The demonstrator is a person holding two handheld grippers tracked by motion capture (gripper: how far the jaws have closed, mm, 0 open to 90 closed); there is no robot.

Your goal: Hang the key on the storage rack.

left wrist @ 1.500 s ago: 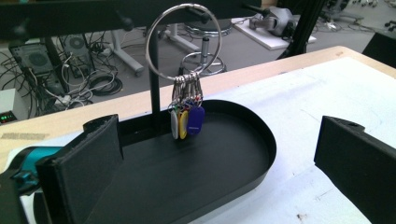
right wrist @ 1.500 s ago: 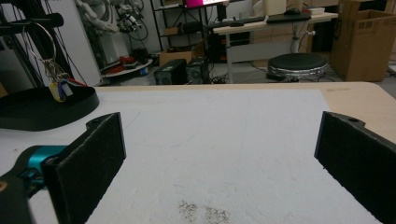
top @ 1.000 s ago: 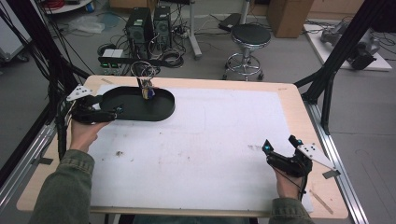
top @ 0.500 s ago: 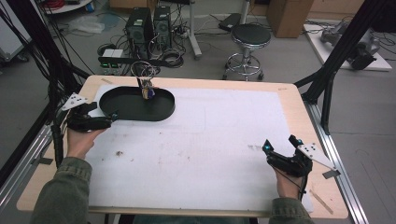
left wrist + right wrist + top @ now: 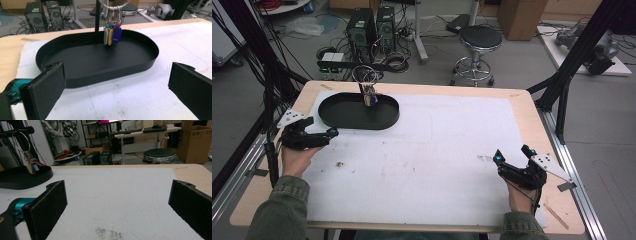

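High view looks down and forward over the whole table (image 5: 532,107). Left gripper view sits low and close, facing the black tray (image 5: 75,75) and hanging keys (image 5: 112,35). Right gripper view faces across the table, with that tray far off at upper left.

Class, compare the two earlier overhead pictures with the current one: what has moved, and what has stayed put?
The left gripper has drawn back from the black tray, towards the person and slightly left; its jaws stand open with nothing between them, now clear of the tray's rim. The tray, the key tags hanging from the ring above it, and the right gripper, also open, stayed where they were.
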